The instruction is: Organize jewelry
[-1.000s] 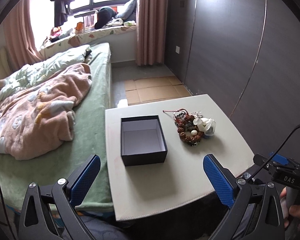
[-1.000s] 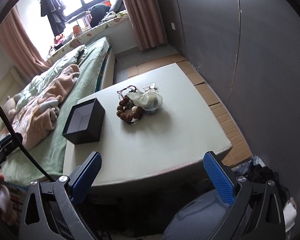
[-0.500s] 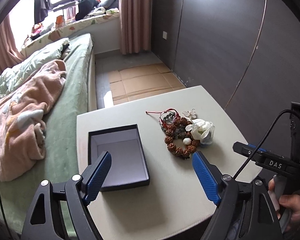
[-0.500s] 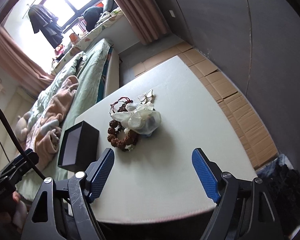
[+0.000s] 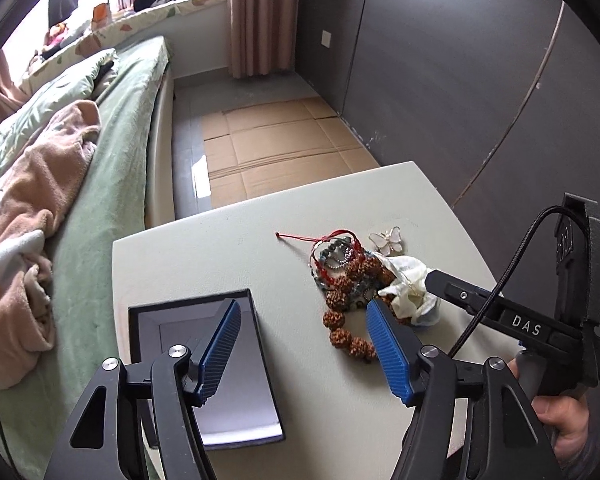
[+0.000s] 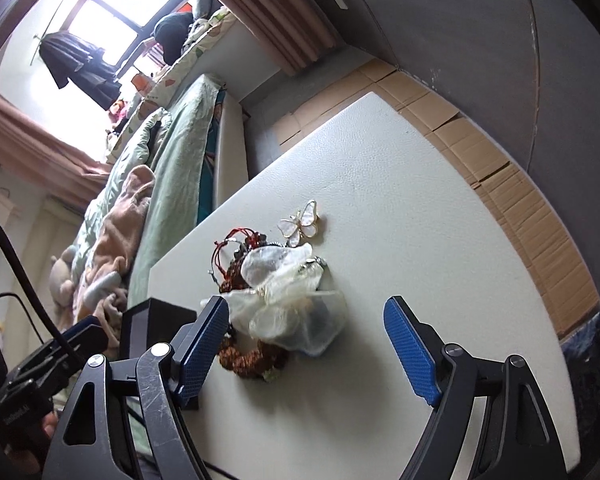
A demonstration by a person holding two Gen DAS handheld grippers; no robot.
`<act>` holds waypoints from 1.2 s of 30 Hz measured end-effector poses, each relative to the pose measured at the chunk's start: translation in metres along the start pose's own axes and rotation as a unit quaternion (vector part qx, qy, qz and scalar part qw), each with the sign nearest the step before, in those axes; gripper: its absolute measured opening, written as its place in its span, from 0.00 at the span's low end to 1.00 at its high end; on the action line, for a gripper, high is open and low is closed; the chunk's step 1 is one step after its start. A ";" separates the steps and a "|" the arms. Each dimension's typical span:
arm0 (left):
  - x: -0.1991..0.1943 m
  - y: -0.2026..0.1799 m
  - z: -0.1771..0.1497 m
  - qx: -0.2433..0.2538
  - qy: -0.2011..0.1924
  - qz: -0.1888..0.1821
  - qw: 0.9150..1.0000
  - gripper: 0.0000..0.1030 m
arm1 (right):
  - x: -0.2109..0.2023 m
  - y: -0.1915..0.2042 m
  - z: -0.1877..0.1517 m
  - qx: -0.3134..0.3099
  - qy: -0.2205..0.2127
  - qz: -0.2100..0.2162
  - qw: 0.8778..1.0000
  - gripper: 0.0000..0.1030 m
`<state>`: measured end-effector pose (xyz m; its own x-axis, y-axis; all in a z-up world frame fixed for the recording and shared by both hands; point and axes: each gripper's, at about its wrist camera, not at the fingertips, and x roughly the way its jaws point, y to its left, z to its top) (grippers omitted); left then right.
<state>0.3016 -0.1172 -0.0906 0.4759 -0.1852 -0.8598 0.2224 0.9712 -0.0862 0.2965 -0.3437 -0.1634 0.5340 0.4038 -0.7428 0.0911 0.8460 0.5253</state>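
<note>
An open black box (image 5: 240, 392) sits at the near left of a pale table (image 5: 300, 208). To its right lies a jewelry pile: a brown bead bracelet (image 5: 340, 320), a red string bracelet (image 5: 334, 240), a butterfly brooch (image 5: 388, 240) and a white gauze pouch (image 5: 408, 288). My left gripper (image 5: 304, 344) hovers between box and beads, its jaws closing on nothing. My right gripper (image 6: 308, 344) is open, low over the table. The pouch (image 6: 292, 300) lies just ahead between its fingertips, untouched. The brooch (image 6: 300, 224) and the box (image 6: 152, 324) also show there.
A bed with green sheets and a pink blanket (image 5: 28, 208) runs along the table's left side. Flattened cardboard (image 5: 276, 144) covers the floor beyond the table. A dark wall (image 5: 460, 80) stands to the right. A hand (image 5: 560, 420) holds the right gripper's handle.
Both grippers came forward and down toward the table, so the box and jewelry look larger. Both sets of jaws narrowed. The right gripper now frames the pouch.
</note>
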 end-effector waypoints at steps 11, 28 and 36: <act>0.036 -0.024 0.012 0.036 0.042 -0.006 0.998 0.62 | 0.006 -0.002 -0.003 -0.021 -0.008 0.039 0.999 0.03; 0.109 -0.033 0.007 0.063 0.161 0.017 0.985 0.20 | -0.053 -0.025 0.005 0.010 -0.098 0.084 0.992 0.03; 0.063 -0.034 0.021 0.045 0.110 -0.019 0.993 0.19 | -0.052 -0.031 0.002 0.026 -0.099 0.096 0.990 0.03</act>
<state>0.3416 -0.1652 -0.1311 0.2705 -0.1748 -0.9467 0.3157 0.9451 -0.0842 0.2680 -0.3919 -0.1404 0.6996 0.4741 -0.5345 0.0131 0.7395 0.6731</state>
